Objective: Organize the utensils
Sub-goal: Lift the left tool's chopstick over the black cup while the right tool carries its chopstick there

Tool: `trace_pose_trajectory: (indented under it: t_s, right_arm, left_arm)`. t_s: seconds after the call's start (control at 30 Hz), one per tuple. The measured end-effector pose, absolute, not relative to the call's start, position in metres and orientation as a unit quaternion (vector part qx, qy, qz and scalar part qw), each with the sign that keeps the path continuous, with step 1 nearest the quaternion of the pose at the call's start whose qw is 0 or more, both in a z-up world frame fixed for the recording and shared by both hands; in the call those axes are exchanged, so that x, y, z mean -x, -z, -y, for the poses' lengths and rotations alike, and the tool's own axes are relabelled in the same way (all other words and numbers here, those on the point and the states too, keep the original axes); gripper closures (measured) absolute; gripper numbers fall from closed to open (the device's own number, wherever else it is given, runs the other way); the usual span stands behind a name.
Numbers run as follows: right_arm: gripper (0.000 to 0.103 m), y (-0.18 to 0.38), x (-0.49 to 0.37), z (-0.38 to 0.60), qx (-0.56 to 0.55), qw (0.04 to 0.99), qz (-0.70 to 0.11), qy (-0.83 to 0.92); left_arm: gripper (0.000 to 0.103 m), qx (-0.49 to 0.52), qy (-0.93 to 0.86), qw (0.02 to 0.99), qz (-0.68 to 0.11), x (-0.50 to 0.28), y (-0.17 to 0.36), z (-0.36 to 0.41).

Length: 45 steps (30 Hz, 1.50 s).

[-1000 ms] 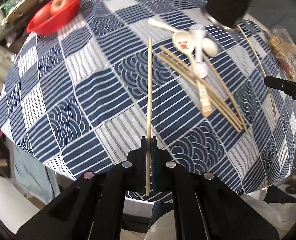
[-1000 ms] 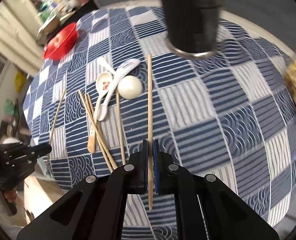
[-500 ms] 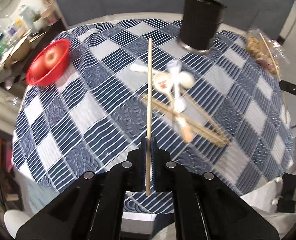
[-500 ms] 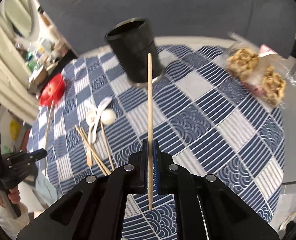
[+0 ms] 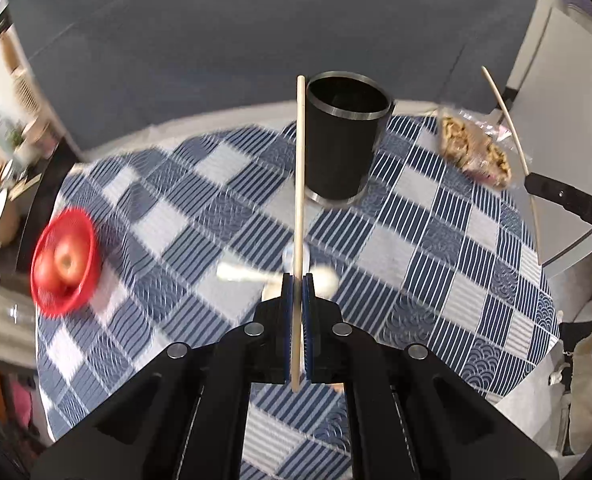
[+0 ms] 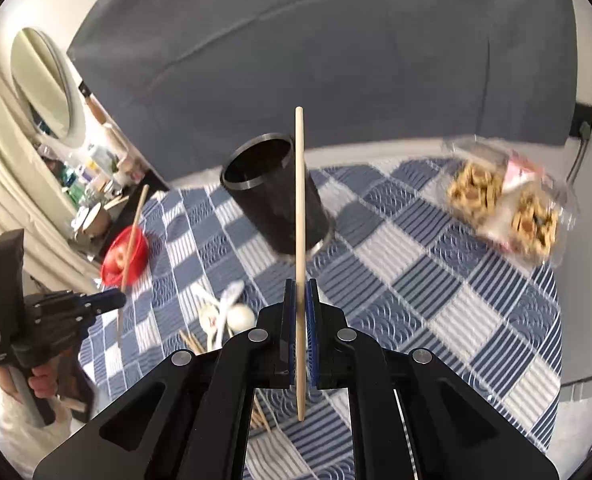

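Above worktop (image 5: 415,216), both grippers' fingers clamped chopsticks lengthwise (tips forward); black holder (image 5: 345,140) ahead, left gripper (image 5: 296,292) nearer.

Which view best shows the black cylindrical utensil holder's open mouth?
Left wrist: the black cylindrical utensil holder stands upright, its rim sharp and barely covered. In the right wrist view it looks tilted and blurred, with the right gripper's wooden chopstick crossing it.
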State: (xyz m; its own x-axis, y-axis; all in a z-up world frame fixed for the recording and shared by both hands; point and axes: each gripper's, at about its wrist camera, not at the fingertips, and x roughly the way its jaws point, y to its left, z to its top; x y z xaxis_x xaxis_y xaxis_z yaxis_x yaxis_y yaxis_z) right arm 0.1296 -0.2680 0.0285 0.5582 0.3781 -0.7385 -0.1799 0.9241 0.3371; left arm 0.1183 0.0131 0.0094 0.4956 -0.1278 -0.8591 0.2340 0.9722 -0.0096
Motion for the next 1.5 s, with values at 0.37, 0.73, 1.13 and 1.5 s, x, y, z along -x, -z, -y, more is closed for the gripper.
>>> trace_pose_trajectory:
  t_s: [0.37,0.73,1.13,1.5]
  right_arm:
    - [0.098,-0.059,-0.177,0.235,-0.135,0.904,-0.383,-0.134]
    - [0.098,-0.073,-0.224,0.207,-0.138,0.932,-0.309,-0.131]
    - [0.098,-0.053,-0.262,0.190,-0.152,0.943,-0.269,-0.123]
    - [0.098,-0.005,-0.278,0.193,-0.174,0.938,-0.283,-0.095]
  left_arm:
    - [0.098,-0.064,0.200,0.886,-0.414,-0.185,-0.058,-0.017]
    - [0.098,-0.023,0.300,0.888,-0.348,-0.260,-0.067,-0.018]
    - [0.098,0.029,0.387,0.869,-0.308,-0.303,-0.040,0.004]
    - [0.098,0.033,0.395,0.860,-0.322,-0.313,-0.002,0.017]
